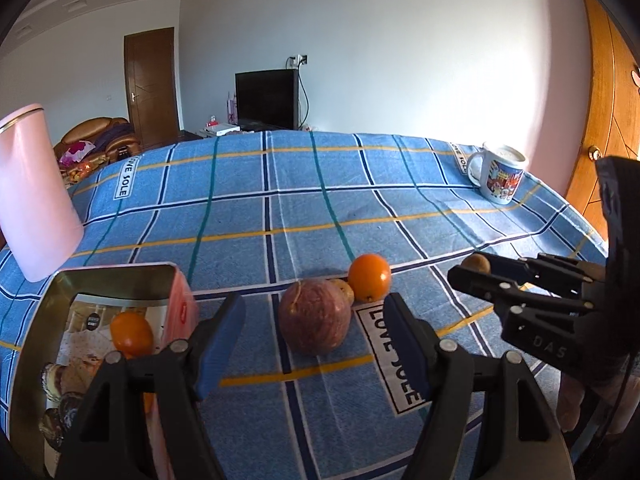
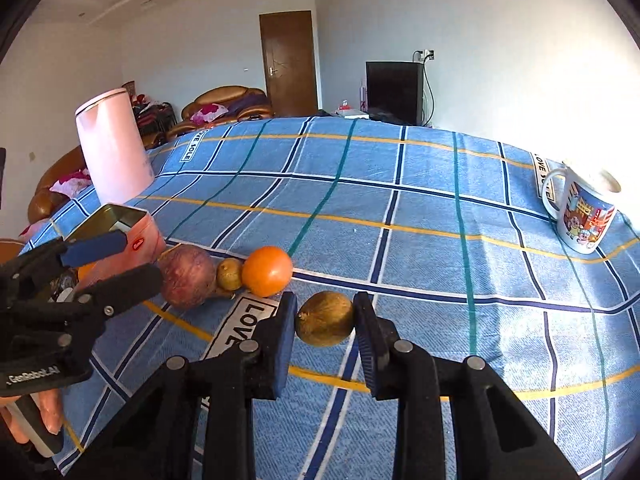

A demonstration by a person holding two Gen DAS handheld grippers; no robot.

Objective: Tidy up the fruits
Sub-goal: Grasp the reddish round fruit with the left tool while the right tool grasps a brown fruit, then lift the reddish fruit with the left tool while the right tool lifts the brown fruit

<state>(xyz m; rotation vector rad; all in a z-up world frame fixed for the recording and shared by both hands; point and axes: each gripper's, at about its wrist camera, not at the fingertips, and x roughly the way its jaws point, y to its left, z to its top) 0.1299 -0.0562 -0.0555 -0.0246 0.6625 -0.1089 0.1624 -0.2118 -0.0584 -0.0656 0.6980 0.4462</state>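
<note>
Now kiwi (image 2: 325,319) sits between jaws.

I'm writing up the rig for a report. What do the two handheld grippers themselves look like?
Both are matte black plastic linkages with silver pivot pins and blue finger pads. The left gripper bears white "GenRobot.AI" lettering on its body; the right gripper shows embossed "DAS" lettering. A bare hand grips the left one's handle; no sleeve is visible.

Left hand-held gripper (image 1: 314,338) is sitting wide open around the apple (image 1: 315,317) on the counter (image 1: 304,208), an orange (image 1: 131,333) lying in the tin (image 1: 182,300) alongside.
</note>
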